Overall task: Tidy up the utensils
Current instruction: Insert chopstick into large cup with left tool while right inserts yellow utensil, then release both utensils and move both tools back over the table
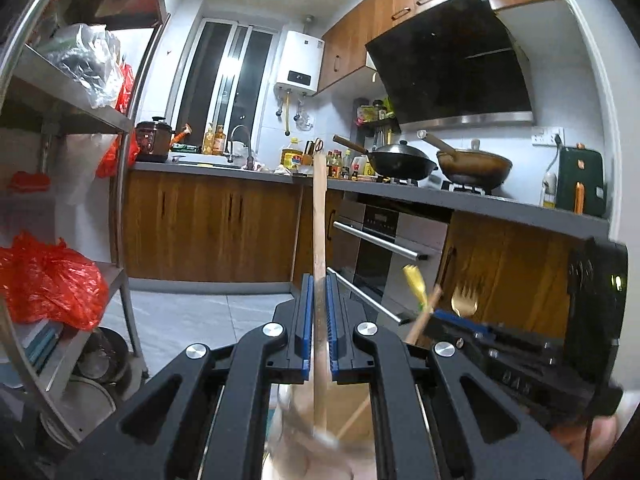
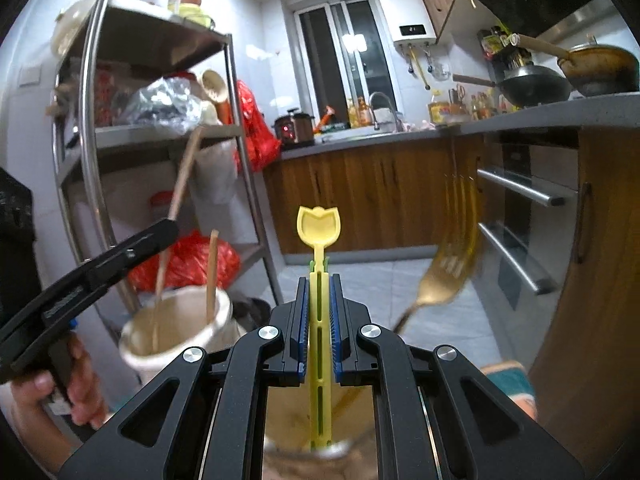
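Observation:
My left gripper (image 1: 319, 280) is shut on a wooden chopstick (image 1: 319, 216) that stands upright, its lower end in a pale cup (image 1: 288, 408) below the fingers. In the right wrist view the left gripper (image 2: 160, 232) holds that chopstick (image 2: 182, 176) over a white cup (image 2: 176, 336), where a second chopstick (image 2: 211, 276) leans. My right gripper (image 2: 319, 280) is shut on a yellow plastic spoon (image 2: 319, 224), upright over another cup (image 2: 296, 446). A blurred gold fork (image 2: 440, 276) stands to its right. The yellow spoon (image 1: 416, 284) and fork (image 1: 464, 300) show in the left wrist view.
A steel shelf rack (image 2: 96, 128) with red bags (image 1: 52, 280) stands at the left. A wooden counter (image 1: 208, 220) with sink, woks (image 1: 400, 160) and an oven (image 1: 384, 248) runs along the back and right. Tiled floor (image 2: 384, 288) lies below.

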Available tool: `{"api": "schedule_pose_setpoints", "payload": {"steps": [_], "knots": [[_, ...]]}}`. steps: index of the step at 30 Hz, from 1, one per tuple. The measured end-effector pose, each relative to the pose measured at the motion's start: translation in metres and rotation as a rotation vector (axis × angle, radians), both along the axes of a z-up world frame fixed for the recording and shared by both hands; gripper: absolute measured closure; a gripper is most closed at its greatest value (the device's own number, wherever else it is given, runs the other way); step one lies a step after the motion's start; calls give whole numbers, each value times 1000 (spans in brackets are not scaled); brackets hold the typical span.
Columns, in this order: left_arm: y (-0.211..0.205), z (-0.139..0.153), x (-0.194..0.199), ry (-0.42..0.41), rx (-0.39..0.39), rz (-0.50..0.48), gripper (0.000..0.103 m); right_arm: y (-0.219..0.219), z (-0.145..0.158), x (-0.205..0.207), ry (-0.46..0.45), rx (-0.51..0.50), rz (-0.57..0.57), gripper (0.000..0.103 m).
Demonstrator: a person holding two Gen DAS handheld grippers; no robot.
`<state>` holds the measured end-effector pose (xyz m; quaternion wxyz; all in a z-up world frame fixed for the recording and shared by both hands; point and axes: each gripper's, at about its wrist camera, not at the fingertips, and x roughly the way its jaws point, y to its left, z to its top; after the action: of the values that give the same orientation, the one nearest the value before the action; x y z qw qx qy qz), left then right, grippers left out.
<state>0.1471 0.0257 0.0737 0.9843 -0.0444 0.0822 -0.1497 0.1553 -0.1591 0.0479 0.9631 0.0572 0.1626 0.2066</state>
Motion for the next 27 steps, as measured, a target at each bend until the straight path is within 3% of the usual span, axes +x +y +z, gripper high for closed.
{"api": "schedule_pose_setpoints", "payload": {"steps": [12,16,21,23,27], "knots": [[-13,-16,-18,54,134,19,95,12,-12,-16,73,-109,30,92],[-11,-14,-22,46,130,25,71,12,-9,-18,72,-112,28,82],[-8,-12,-30,41,136,37,66,5,0,-29,54,-95,14,75],[-7,-12,-35,41,130,40,53,1,4,-35,50,-86,6,65],[-4,-13,-46,49,127,42,45,-9,11,-53,35,-70,-28,47]]}}
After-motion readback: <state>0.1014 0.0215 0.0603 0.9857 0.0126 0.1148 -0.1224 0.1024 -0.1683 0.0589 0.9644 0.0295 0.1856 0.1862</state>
